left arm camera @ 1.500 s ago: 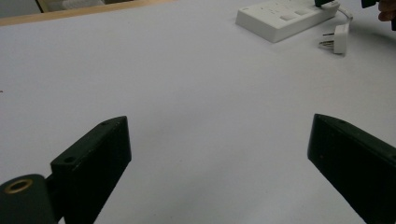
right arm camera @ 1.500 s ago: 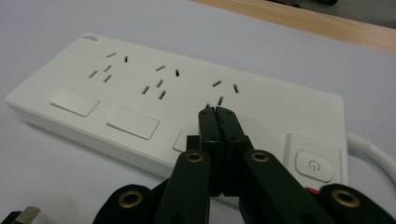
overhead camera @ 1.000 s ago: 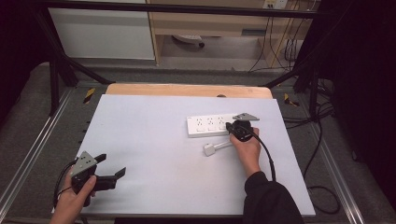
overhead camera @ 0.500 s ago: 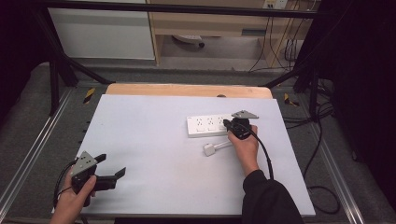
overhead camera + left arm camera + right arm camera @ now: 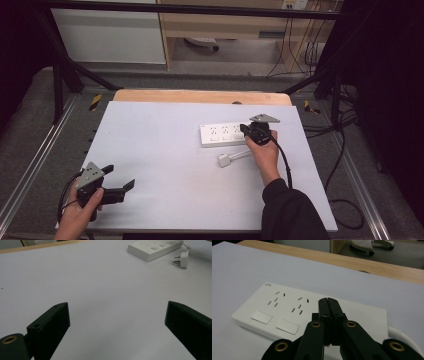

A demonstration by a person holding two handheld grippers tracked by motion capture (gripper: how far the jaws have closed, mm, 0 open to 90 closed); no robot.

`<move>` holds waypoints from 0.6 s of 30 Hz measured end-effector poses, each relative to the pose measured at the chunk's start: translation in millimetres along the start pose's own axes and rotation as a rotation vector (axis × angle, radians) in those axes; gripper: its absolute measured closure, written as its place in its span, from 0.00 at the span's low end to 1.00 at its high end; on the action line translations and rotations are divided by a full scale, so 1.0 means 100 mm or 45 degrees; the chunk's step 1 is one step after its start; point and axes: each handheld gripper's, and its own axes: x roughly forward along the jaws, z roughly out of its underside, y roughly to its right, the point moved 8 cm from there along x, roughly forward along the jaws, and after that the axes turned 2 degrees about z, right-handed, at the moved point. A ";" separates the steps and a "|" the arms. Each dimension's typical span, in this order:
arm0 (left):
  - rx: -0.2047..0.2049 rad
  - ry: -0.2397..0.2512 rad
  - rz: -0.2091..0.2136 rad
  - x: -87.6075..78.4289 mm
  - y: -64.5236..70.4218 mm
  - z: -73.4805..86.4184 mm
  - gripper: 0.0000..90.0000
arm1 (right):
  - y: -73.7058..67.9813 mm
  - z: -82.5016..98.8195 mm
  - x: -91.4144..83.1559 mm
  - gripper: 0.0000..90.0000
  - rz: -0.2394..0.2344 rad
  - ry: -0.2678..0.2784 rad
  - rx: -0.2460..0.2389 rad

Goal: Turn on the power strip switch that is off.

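White strip (image 5: pixel 223 134), right of centre: our pinched-shut, empty right gripper (image 5: pixel 256 131) has barely moved; switch-pressing looks unfinished.

One white power strip (image 5: pixel 224 134) on table, roughly 1 o'clock from centre. Socket groups countable on it in right gripper view: two (image 5: pixel 288 303), third stretch hidden behind jaws. Rocker switches in that view: two (image 5: pixel 275 321). One white plug (image 5: pixel 224 160) on cable, at 6 o'clock from strip. Two handheld grippers: left gripper (image 5: pixel 121 189) at 8 o'clock, right gripper (image 5: pixel 246 129) at strip's 3 o'clock end. Two hands, one per gripper. One white table top (image 5: pixel 165 165). One wooden board (image 5: pixel 200 96) along 12 o'clock edge.
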 end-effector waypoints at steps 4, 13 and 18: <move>0.006 -0.001 0.003 0.00 0.00 0.00 0.07 | 0.03 -0.07 -0.04 1.00 -0.003 0.009 0.016; -0.006 0.012 -0.009 0.01 -0.06 -0.02 0.07 | 0.05 -0.15 -0.10 1.00 -0.011 0.018 0.005; -0.014 0.008 -0.014 0.02 -0.08 -0.01 0.07 | 0.07 -0.15 -0.12 1.00 -0.011 0.012 0.006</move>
